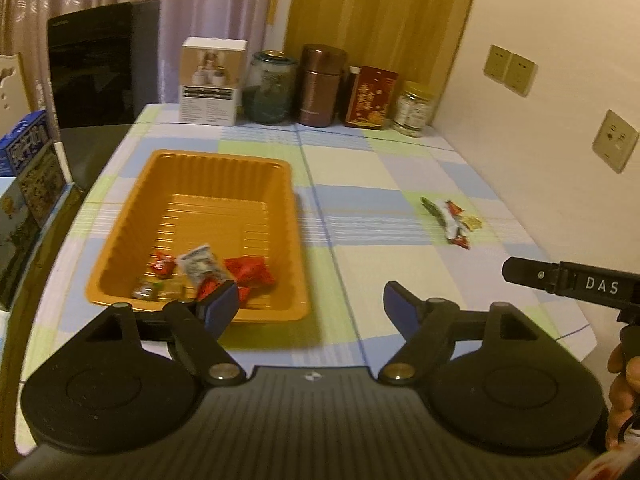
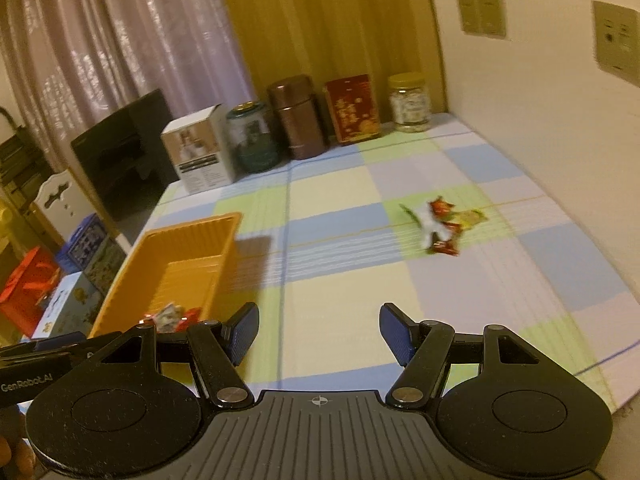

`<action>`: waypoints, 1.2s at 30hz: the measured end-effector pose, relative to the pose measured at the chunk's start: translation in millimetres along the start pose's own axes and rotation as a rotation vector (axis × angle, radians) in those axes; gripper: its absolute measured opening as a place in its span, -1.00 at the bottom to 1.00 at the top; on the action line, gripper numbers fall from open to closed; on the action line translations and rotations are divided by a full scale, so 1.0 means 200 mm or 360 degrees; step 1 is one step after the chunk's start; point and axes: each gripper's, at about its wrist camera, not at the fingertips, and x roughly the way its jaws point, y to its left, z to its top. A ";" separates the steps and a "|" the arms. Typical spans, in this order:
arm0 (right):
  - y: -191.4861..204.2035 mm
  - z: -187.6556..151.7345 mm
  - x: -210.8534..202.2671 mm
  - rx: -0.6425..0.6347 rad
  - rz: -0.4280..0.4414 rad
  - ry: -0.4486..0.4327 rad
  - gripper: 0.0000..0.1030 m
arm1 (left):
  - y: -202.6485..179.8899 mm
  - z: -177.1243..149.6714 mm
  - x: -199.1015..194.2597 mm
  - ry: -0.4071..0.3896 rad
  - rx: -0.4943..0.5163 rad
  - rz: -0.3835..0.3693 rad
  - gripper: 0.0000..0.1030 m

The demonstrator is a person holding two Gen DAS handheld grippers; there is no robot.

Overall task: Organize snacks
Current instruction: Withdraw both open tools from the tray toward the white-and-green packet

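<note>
Left wrist view: the left gripper (image 1: 310,300) occupies the lower centre of the frame with its jaws spread wide and nothing between them. Its left pad (image 1: 222,304) overlaps the near rim of the orange tray (image 1: 208,156) at centre left, but whether it touches the rim or hangs above it cannot be told. Several wrapped snacks (image 1: 200,274) lie in the tray's near end, among them red packets and a pale one. At centre right, a small heap of loose snacks (image 1: 450,218) lies on the checked tablecloth (image 1: 360,184), well apart from the tray. Jars, tins and a white box line the far edge at the top of the frame.

Right wrist view: the right gripper (image 2: 318,330) sits at lower centre, jaws apart at a moderate width and empty. The heap (image 2: 438,226) appears right of centre and ahead of the fingers, blurred, so individual wrappers cannot be counted with confidence. The tray (image 2: 188,236) lies at lower left.

Handling note: the sweets look light, small and wrapped in thin, crinkly film, probably slippery and easily pushed across the cloth. A grasp is best taken across the body of one piece, or on a twisted wrapper end that stands proud, with the pads closing low to the cloth. A gentle squeeze should suffice; neighbouring pieces may scatter or be caught along with it.
</note>
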 end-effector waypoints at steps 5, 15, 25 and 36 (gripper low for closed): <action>-0.11 0.01 -0.04 0.0051 -0.0052 -0.0011 0.30 | -0.10 0.00 0.03 0.0017 0.0039 -0.0057 0.50; -0.30 0.03 -0.11 0.0130 -0.0150 -0.0075 0.30 | -0.26 0.04 0.08 0.0024 0.0113 -0.0117 0.50; -0.46 0.06 -0.14 0.0205 -0.0224 -0.0107 0.30 | -0.40 0.07 0.15 0.0032 0.0148 -0.0168 0.50; -0.57 0.07 -0.12 0.0247 -0.0279 -0.0103 0.30 | -0.55 0.10 0.24 0.0059 0.0182 -0.0232 0.52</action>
